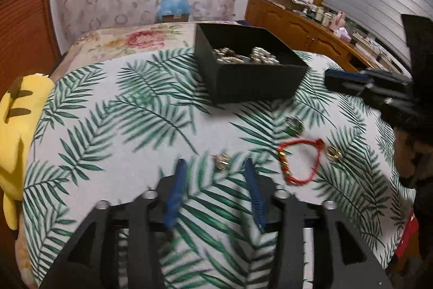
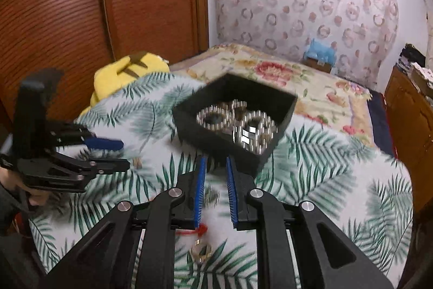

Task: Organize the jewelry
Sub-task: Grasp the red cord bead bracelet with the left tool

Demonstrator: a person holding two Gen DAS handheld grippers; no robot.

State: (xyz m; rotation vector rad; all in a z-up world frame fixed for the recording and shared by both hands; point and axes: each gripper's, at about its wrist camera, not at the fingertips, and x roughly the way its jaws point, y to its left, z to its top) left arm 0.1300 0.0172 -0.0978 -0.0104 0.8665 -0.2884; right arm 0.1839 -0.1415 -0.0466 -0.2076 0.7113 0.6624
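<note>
Four loose pieces of jewelry lie on the leaf-print cloth (image 1: 130, 105) spread over the bed. A small gold charm (image 1: 222, 161) sits just ahead of the left gripper (image 1: 216, 167), between its fingertips and a touch beyond them; a red cord bracelet (image 1: 300, 161) with gold beads lies to that gripper's right, a gold ring (image 1: 334, 153) just past the bracelet, and a green bead piece (image 1: 294, 125) farther ahead on the right. The charm and ring look hard, light and slick, likely to skate on the cloth, so a pinch across the body squarely between the pads should suit them; the cord bracelet is limp and will drape, best taken at the beaded stretch. One black box (image 1: 251, 83) stands well ahead of the left gripper and just beyond the right gripper (image 2: 216, 161), already holding a cluster of silver bead bracelets (image 2: 238, 124), too tangled to count. The left gripper's blue fingers stand spread, nothing touching them. The right gripper's fingers are nearly together with a narrow gap, gripping nothing; the ring and the bracelet's red knot lie below its fingers. One yellow plush toy (image 1: 16, 126) rests at the cloth's edge, far left of the left gripper.
</note>
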